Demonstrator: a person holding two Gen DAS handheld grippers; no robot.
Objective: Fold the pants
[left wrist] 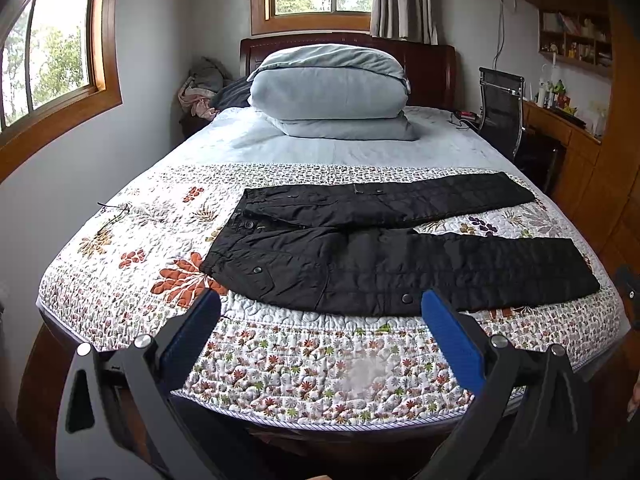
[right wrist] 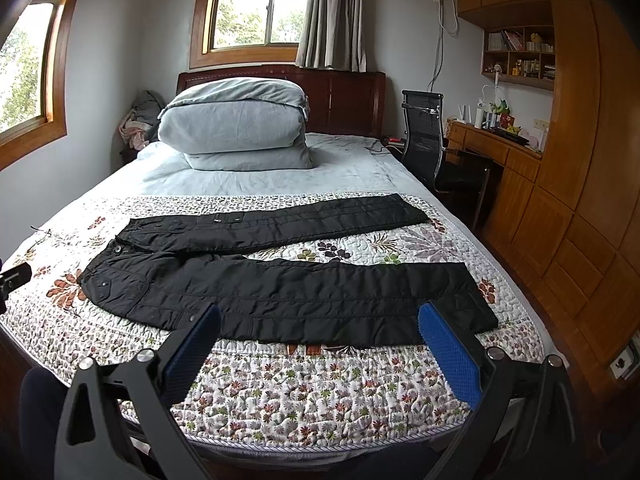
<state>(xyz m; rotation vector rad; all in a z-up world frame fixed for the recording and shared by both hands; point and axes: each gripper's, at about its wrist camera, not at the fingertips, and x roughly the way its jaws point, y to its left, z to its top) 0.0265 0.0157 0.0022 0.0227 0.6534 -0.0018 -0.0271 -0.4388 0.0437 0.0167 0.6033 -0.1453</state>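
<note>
I see bare quilt (left wrist: 304,356) in front of both my grippers, so I can reach in there. The black pants (right wrist: 280,292) lie flat across the bed. Behind them is open blue sheet (right wrist: 256,180), then a big folded blanket (left wrist: 328,92). A chair (right wrist: 428,136) stands by the bed's right side.

Pants (left wrist: 384,260): black, quilted, snap-buttoned; laid flat, unfolded, crosswise on floral quilt (left wrist: 304,364); waist left, legs spread apart rightward.
</note>
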